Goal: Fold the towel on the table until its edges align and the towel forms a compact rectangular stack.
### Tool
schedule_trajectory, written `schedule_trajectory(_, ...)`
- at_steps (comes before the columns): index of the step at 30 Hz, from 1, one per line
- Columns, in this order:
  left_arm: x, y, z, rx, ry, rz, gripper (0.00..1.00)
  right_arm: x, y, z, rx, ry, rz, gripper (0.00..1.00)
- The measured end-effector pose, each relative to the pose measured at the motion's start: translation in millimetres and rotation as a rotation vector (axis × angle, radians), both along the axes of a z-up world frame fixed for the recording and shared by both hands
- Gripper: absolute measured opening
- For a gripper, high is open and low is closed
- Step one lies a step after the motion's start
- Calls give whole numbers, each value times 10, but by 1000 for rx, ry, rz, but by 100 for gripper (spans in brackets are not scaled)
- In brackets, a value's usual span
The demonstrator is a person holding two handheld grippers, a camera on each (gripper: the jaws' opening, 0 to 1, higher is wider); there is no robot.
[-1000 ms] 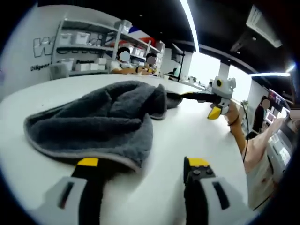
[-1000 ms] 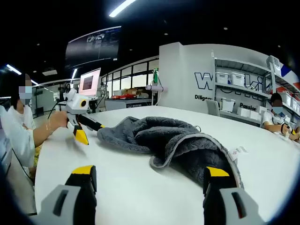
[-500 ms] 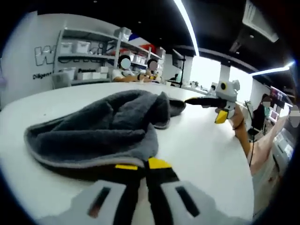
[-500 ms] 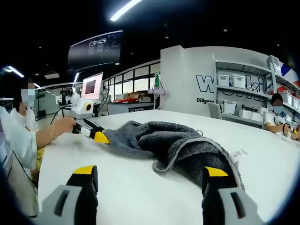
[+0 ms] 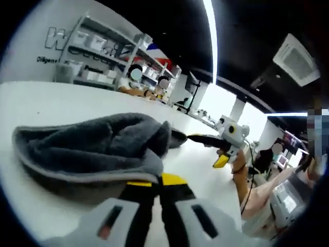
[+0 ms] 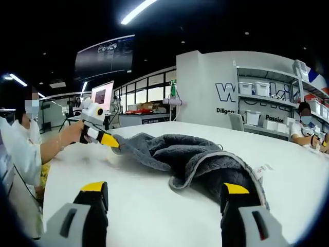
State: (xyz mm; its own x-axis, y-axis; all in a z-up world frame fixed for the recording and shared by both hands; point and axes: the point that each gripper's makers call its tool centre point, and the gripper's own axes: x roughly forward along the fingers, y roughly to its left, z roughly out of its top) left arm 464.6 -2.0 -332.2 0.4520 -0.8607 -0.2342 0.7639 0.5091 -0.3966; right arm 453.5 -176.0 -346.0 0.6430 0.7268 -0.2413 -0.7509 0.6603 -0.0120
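A grey towel (image 5: 92, 146) lies crumpled on the white table (image 5: 31, 98), with a paler hem along its near edge. My left gripper (image 5: 154, 181) is shut on that hem at the towel's near corner. In the right gripper view the left gripper (image 6: 110, 141) is held by a hand and pinches the far left corner of the towel (image 6: 190, 154). My right gripper (image 6: 165, 188) stands wide open low over the table, its right jaw over the towel's near fold. From the left gripper view the right gripper (image 5: 204, 149) hangs open at the towel's far end.
Shelves with white bins (image 6: 262, 105) stand behind the table, and seated people (image 5: 136, 85) work at its far side. A person (image 6: 23, 139) sits at the table's left edge, and a monitor (image 6: 103, 95) stands behind. Bare table (image 6: 149, 206) lies between my right jaws.
My left gripper went from open to shut on the towel's hem, then tilted, lifting that corner slightly. My right gripper stayed open and almost still.
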Motion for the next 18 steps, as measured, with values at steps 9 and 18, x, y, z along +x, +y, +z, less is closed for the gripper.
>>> schedule_trajectory(9,-3,-2,360,-114,10,-21,4,4,-7,-16,-4,8,0,95)
schedule_trajectory(18,64,96,747,-326,67,-16,4,-6,-4,-18,-4,8,1,95)
